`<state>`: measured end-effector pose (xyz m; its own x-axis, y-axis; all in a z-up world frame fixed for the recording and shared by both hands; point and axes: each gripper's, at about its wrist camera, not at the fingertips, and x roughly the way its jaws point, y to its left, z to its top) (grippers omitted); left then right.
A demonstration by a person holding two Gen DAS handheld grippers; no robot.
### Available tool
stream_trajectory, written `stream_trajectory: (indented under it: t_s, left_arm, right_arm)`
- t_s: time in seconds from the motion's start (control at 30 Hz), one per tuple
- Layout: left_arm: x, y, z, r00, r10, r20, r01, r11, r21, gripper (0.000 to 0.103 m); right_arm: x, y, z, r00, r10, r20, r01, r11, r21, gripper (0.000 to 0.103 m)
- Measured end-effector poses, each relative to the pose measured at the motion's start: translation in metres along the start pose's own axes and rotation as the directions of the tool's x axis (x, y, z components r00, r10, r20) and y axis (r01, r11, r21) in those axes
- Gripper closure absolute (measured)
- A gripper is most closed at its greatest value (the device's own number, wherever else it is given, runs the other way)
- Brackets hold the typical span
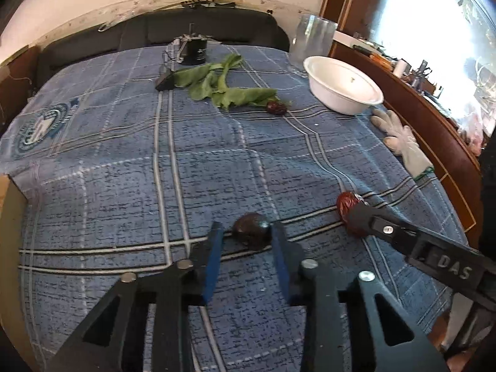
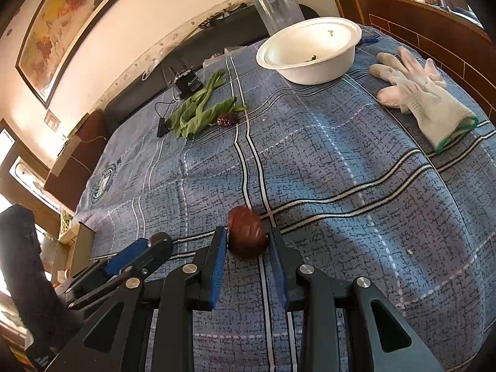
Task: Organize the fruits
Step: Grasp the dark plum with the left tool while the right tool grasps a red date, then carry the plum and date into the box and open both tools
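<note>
Left wrist view: your left gripper (image 1: 246, 232) has its jaws spread around a dark wrinkled date (image 1: 251, 230) on the blue checked tablecloth (image 1: 124, 161), not clenched. Right wrist view: your right gripper (image 2: 246, 241) brackets a reddish-brown date (image 2: 247, 236), jaws touching or nearly so. White round bowl (image 2: 310, 59) sits far back, beside green leaves (image 2: 198, 108).

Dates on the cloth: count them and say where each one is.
3. One date sits between the left claw's fingers, one between the right claw's fingers, one beside the leaves. More may be hidden.
</note>
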<state>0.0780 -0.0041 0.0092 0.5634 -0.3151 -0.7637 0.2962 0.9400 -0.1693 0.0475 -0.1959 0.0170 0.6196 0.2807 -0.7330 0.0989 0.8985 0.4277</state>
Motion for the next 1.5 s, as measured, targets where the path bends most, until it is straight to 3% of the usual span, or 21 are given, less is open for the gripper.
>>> stream_trajectory:
  t_s: [0.27, 0.33, 0.63, 1.03, 1.27, 1.5]
  left_arm:
    - [-0.001, 0.008, 0.0, 0.998, -0.061, 0.013, 0.062, 0.997, -0.037, 0.076]
    - [-0.001, 0.007, -0.001, 0.998, -0.067, 0.01, 0.067, 0.997, -0.026, 0.08]
    - [-0.006, 0.013, -0.003, 0.996, -0.088, 0.022, 0.089, 0.995, -0.051, 0.081]
    - [-0.017, 0.017, -0.005, 0.998, -0.055, 0.038, 0.058, 0.996, -0.069, 0.081]
    - [-0.079, 0.039, -0.01, 0.99, -0.043, 0.132, 0.063, 0.987, -0.148, 0.081]
    - [-0.149, 0.083, -0.045, 0.979, 0.093, 0.182, -0.052, 0.975, -0.218, 0.08]
  right_arm:
    - [0.004, 0.008, -0.002, 0.999, -0.036, 0.018, 0.037, 0.998, -0.049, 0.073]
    - [0.004, 0.012, -0.003, 0.998, -0.051, 0.025, 0.053, 0.996, -0.07, 0.073]
    - [0.004, 0.015, -0.005, 0.998, -0.059, 0.029, 0.061, 0.994, -0.092, 0.074]
    - [0.002, 0.016, -0.004, 0.999, -0.032, 0.03, 0.035, 0.996, -0.085, 0.074]
    - [-0.003, 0.019, -0.007, 0.999, -0.016, 0.047, 0.021, 0.995, -0.097, 0.074]
    - [-0.001, 0.032, -0.017, 0.999, -0.014, 0.037, 0.018, 0.991, -0.131, 0.074]
